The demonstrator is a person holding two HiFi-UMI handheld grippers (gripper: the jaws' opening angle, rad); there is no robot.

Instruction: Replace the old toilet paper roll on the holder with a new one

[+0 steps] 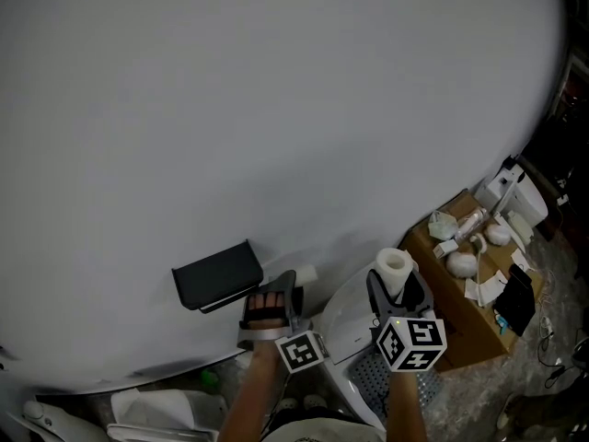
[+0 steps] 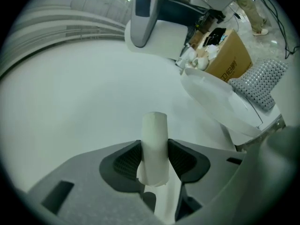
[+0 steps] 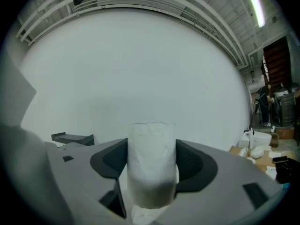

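The black paper holder [image 1: 216,274] hangs on the white wall, lid down, and no roll shows on it. My left gripper [image 1: 283,293] is just right of it, shut on the old roll [image 1: 305,273], a thin, nearly used-up white tube. In the left gripper view that old roll [image 2: 154,146] stands upright, pinched between the pads [image 2: 127,161]. My right gripper [image 1: 398,291] is further right, shut on the new roll [image 1: 396,267], thick and white. The right gripper view shows the new roll [image 3: 151,165] filling the jaws, with the holder [image 3: 72,138] low at the left.
A white toilet [image 1: 345,325] stands below both grippers, its lid [image 2: 220,107] closed. A cardboard box [image 1: 465,307] with white clutter on top sits to the right, with a grey dotted mat [image 2: 260,81] near it. White items lie on the floor at lower left [image 1: 156,411].
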